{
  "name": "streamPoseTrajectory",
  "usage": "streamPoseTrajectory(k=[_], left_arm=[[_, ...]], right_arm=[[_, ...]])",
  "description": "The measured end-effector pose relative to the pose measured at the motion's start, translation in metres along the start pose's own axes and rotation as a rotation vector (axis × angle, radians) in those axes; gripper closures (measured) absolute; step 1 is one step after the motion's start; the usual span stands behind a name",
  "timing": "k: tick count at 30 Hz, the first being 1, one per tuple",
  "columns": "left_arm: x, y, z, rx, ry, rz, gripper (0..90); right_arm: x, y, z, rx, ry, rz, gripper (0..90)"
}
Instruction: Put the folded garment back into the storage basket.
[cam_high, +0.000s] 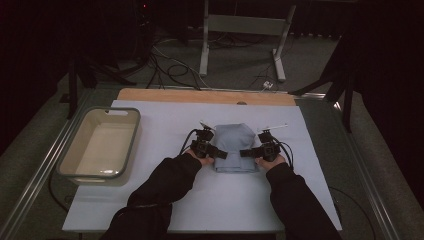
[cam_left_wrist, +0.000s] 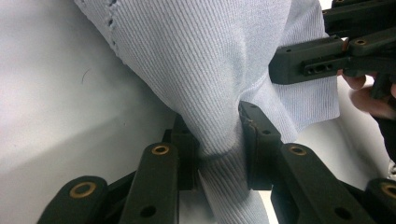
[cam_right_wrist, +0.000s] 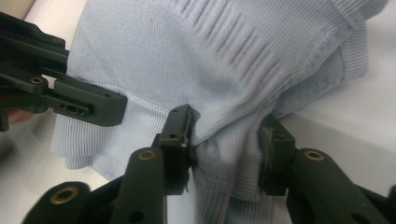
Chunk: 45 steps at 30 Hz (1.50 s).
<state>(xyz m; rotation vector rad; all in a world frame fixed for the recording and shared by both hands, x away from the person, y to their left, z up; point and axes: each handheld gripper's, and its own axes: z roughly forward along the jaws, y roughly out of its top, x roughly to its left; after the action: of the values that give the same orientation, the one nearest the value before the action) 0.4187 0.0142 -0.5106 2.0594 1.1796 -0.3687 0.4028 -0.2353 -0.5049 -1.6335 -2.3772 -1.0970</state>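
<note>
On the middle of the tabletop (cam_high: 210, 210) lies my folded light blue knit cloth (cam_high: 234, 145). It sits on a white sheet (cam_high: 165, 120) that covers most of the top. The cloth is soft and ribbed, with little lines all over it.

I hold the cloth at its near end, one side in each hand. My left hand-held gripper (cam_left_wrist: 219, 154) has pinched the near left corner. In the left gripper view the blue knit is bunched up tight between the two black jaws, and both of them press on it. My right hand-held gripper (cam_right_wrist: 226, 140) has pinched the near right corner. In the right gripper view a fold of the cloth is squeezed between its jaws too, and the knit wrinkles where they bite.

Each gripper view also shows the other hand-held gripper a bit farther off, at the cloth's other corner. From the high view the two of them point at each other across the cloth, with my dark sleeves (cam_high: 165, 185) coming up from the bottom.

Off to the left, well apart from the cloth, stands a grey tub (cam_high: 75, 145) with a pale inside. Its near corner hangs a little past the sheet.
</note>
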Motion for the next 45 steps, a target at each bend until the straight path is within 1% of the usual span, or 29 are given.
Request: streamPoseTrajectory(k=[2, 5, 9, 10, 15, 18, 24, 31, 32, 34, 38, 42, 45], left_arm=[[-0.001, 0.0, 0.0, 0.002, 0.005, 0.013, 73.3], [-0.003, 0.001, -0.001, -0.003, 0.02, 0.018, 74.9], [-0.006, 0.002, -0.003, -0.009, 0.029, 0.031, 76.0], [-0.007, 0.002, -0.004, -0.011, 0.028, 0.028, 76.3], [-0.008, 0.003, -0.008, -0.009, 0.039, 0.041, 76.4], [-0.009, 0.003, -0.009, -0.007, 0.041, 0.043, 76.5], [-0.011, 0.004, -0.016, -0.002, 0.047, 0.06, 76.4], [-0.014, 0.006, -0.028, -0.007, 0.054, 0.071, 76.5], [-0.014, 0.006, -0.03, -0.009, 0.054, 0.07, 76.5], [-0.015, 0.006, -0.033, -0.009, 0.054, 0.079, 76.5], [-0.016, 0.006, -0.039, -0.004, 0.062, 0.087, 76.5], [-0.017, 0.006, -0.044, 0.001, 0.068, 0.095, 76.5], [-0.017, 0.006, -0.048, 0.001, 0.067, 0.092, 76.5]], right_arm=[[0.001, 0.0, -0.001, -0.003, -0.006, -0.005, 65.5], [0.004, 0.001, -0.002, -0.004, -0.017, -0.022, 69.3], [0.008, 0.002, -0.005, -0.011, -0.025, -0.03, 71.5], [0.009, 0.003, -0.006, -0.011, -0.024, -0.03, 71.7], [0.013, 0.004, -0.008, -0.021, -0.03, -0.036, 72.0], [0.015, 0.004, -0.008, -0.017, -0.034, -0.035, 72.0], [0.018, 0.006, -0.009, -0.025, -0.023, -0.035, 72.0], [0.027, 0.009, -0.014, -0.039, -0.022, -0.044, 72.0], [0.029, 0.01, -0.015, -0.042, -0.02, -0.052, 72.0], [0.032, 0.011, -0.015, -0.047, -0.018, -0.047, 72.0], [0.036, 0.013, -0.017, -0.046, -0.013, -0.056, 72.0], [0.04, 0.015, -0.016, -0.048, -0.006, -0.055, 72.0], [0.043, 0.016, -0.016, -0.048, -0.004, -0.06, 72.0]])
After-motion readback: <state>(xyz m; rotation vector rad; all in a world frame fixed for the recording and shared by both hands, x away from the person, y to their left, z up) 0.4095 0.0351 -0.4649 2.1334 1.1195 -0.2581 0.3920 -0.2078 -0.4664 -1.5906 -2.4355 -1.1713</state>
